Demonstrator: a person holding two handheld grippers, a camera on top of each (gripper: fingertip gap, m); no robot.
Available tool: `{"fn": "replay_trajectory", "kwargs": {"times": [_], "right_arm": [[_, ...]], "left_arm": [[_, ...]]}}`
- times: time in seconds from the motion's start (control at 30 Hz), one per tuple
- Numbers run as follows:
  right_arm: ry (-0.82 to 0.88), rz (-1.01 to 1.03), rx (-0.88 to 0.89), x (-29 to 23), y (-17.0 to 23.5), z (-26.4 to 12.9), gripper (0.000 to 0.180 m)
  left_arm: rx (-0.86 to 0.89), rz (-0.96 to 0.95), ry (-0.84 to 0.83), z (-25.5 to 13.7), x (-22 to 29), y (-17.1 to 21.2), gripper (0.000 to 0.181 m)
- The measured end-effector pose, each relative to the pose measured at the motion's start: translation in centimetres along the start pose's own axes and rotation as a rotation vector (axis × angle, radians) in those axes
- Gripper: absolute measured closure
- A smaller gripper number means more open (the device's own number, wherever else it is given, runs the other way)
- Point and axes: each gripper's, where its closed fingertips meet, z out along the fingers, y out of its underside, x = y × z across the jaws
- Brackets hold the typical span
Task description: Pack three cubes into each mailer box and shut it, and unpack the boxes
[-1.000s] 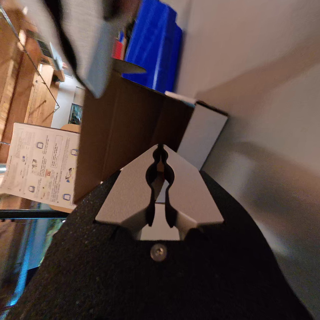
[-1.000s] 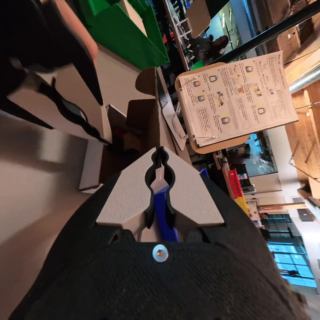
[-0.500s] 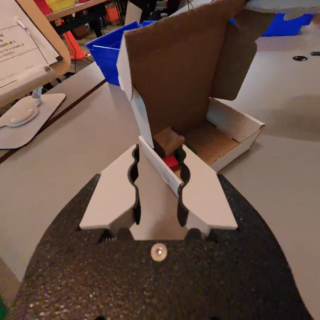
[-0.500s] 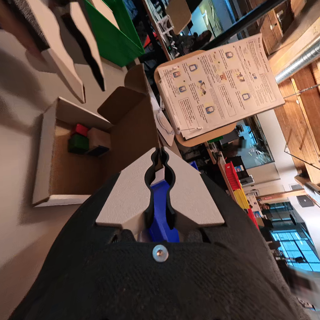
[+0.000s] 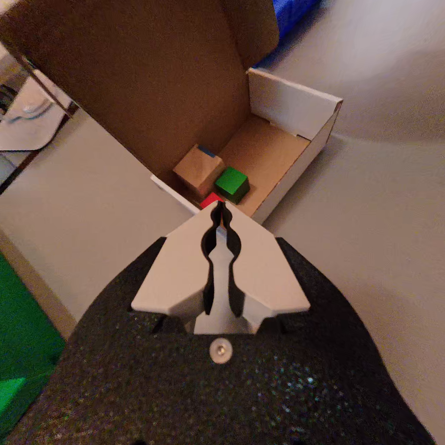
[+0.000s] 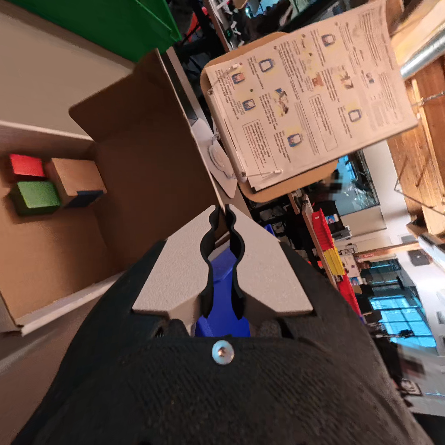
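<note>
An open white mailer box [image 5: 289, 108] sits on the grey table, its brown lid [image 5: 144, 84] standing upright. A tan cube [image 5: 198, 168], a green cube [image 5: 232, 184] and a red cube [image 5: 210, 199] lie together in its near corner. My left gripper [image 5: 220, 206] is shut, with its tips over that corner and partly hiding the red cube. I cannot tell whether it pinches the wall. In the right wrist view my right gripper [image 6: 222, 207] is shut on the lid's [image 6: 149, 149] edge. The red cube [image 6: 26, 165], green cube [image 6: 36, 195] and tan cube [image 6: 74, 178] show there too.
A green bin [image 6: 108, 21] stands beyond the box and a blue bin [image 6: 221, 301] lies behind the lid. A clipboard stand with a printed sheet [image 6: 308, 96] stands by the table's edge, its base [image 5: 26, 125] left of the box. Grey table [image 5: 373, 216] lies right of the box.
My left gripper opened half a second ago and has shut again, moving closer over the box's near corner. The right gripper keeps hold of the lid, which stays upright.
</note>
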Motion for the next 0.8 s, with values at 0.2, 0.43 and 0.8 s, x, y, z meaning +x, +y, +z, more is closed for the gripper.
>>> {"fn": "replay_trajectory", "kwargs": {"times": [0.2,0.43,0.8], "right_arm": [[-0.012,-0.006,-0.002,-0.6,-1.6,2.9,0.177],[-0.111,-0.035,-0.004,-0.6,-2.2,5.2,0.177],[-0.196,0.088,-0.038,-1.7,-2.7,7.6,0.157]], "left_arm": [[-0.051,0.056,-0.06,-0.3,-3.7,1.1,0.153],[0.155,0.53,0.408,-3.3,0.6,1.0,0.14],[-0.063,0.439,0.46,-0.3,1.1,2.5,0.179]]}}
